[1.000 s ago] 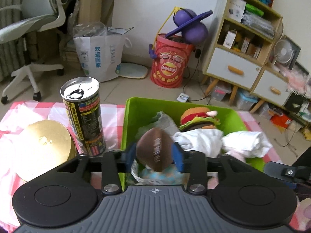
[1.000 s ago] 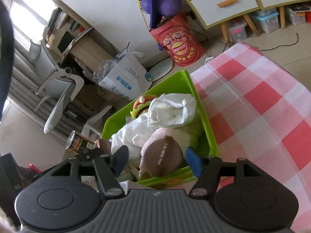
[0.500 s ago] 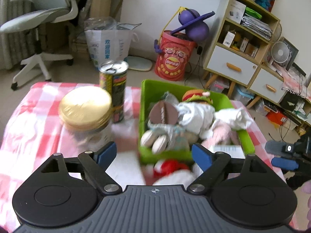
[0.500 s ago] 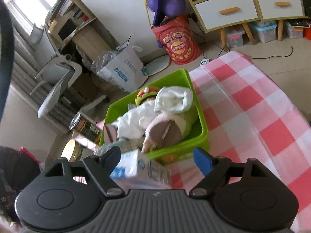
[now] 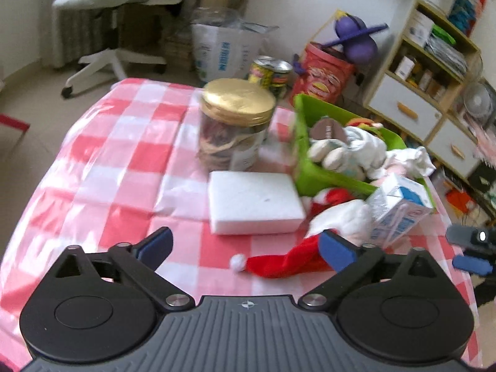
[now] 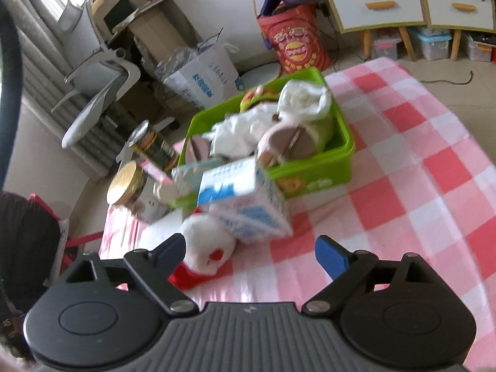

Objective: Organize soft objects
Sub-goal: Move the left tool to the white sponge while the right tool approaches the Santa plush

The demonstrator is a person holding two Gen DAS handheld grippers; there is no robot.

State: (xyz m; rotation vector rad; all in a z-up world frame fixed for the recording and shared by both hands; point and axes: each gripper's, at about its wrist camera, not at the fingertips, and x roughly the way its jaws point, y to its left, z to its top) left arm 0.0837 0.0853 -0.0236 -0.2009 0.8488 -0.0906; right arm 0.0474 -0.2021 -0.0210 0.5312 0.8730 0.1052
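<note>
- My left gripper (image 5: 245,249): jaws opening, blue pads wide apart, nothing pressed between them. The white pompom tip of the red Santa hat (image 5: 285,262) lies on the cloth in the gap; the hat's body runs toward my right pad, and I cannot tell whether it touches that pad.
- My right gripper (image 6: 251,252): jaws opening, pads apart, nothing clamped. A white plush toy (image 6: 206,243) with a red mark sits just inside the left finger (image 6: 169,252); whether they touch I cannot tell.
- Just beyond the left gripper: a white foam block (image 5: 254,201) lies flat on the cloth, beside the hat.
- A blue-and-white milk carton (image 6: 245,201) lies tilted beyond the plush toy, against the near wall of the green bin (image 6: 319,176).
- In the green bin: white cloths (image 6: 305,100), a brown-faced plush (image 6: 288,141) and a burger toy (image 6: 259,96), piled above the rim.
- Left of the bin: a jar with a gold lid (image 5: 237,121), and behind it a tall can (image 5: 271,73), both upright.
- All of it rests on the table's red-and-white checked cloth (image 5: 124,161).
- At the right edge of the left wrist view, the tip of my other gripper shows, well apart from the hat.
</note>
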